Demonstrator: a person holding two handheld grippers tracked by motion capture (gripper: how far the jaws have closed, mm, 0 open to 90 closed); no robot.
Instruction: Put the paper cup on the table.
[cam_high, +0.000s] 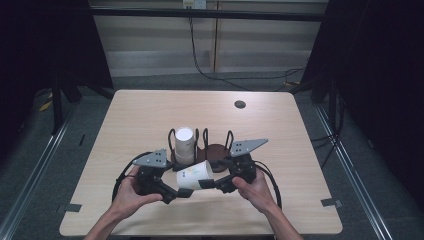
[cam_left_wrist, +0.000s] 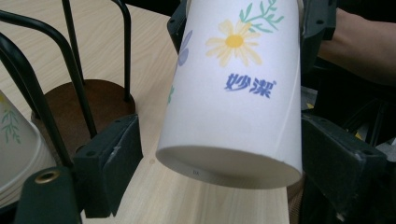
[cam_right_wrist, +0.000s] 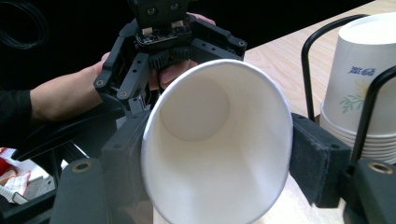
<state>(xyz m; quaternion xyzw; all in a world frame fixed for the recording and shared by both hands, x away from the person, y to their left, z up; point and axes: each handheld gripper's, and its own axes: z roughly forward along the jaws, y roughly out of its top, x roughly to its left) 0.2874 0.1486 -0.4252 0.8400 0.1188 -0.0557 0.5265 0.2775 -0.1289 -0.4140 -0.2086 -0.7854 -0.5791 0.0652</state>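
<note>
A person's two forearms reach in over a pale wooden worktop (cam_high: 150, 115), each hand holding one claw, two claws in all. Between them, held on its side above the worktop near its front edge, is one white paper cup (cam_high: 195, 175) printed with a yellow flower, green sprigs and blue lettering.

The right claw (cam_high: 216, 183) pinches the cup near its open rim: in the right gripper view its two black pads press on the left and right sides of the mouth (cam_right_wrist: 217, 140), and the white inside and round bottom of the cup are visible. The left claw (cam_high: 181, 192) is at the cup's closed base. In the left gripper view its two jaws stand spread on either side of the base (cam_left_wrist: 229, 163), with a gap showing beside the left pad, so they do not grip it; whether the right pad touches the cup is hard to tell.

Just behind the held cup stands one cup holder (cam_high: 212, 150) with a round dark brown base and upright black wire loops. One stack of upside-down paper cups (cam_high: 184, 145) of the same print sits in its left side; several rims show at the foot of the stack in the right gripper view, too close together to count. The right part of the holder's base is bare.

One small dark round disc (cam_high: 240, 104) sits in the worktop towards the far right corner, well apart from everything else.
</note>
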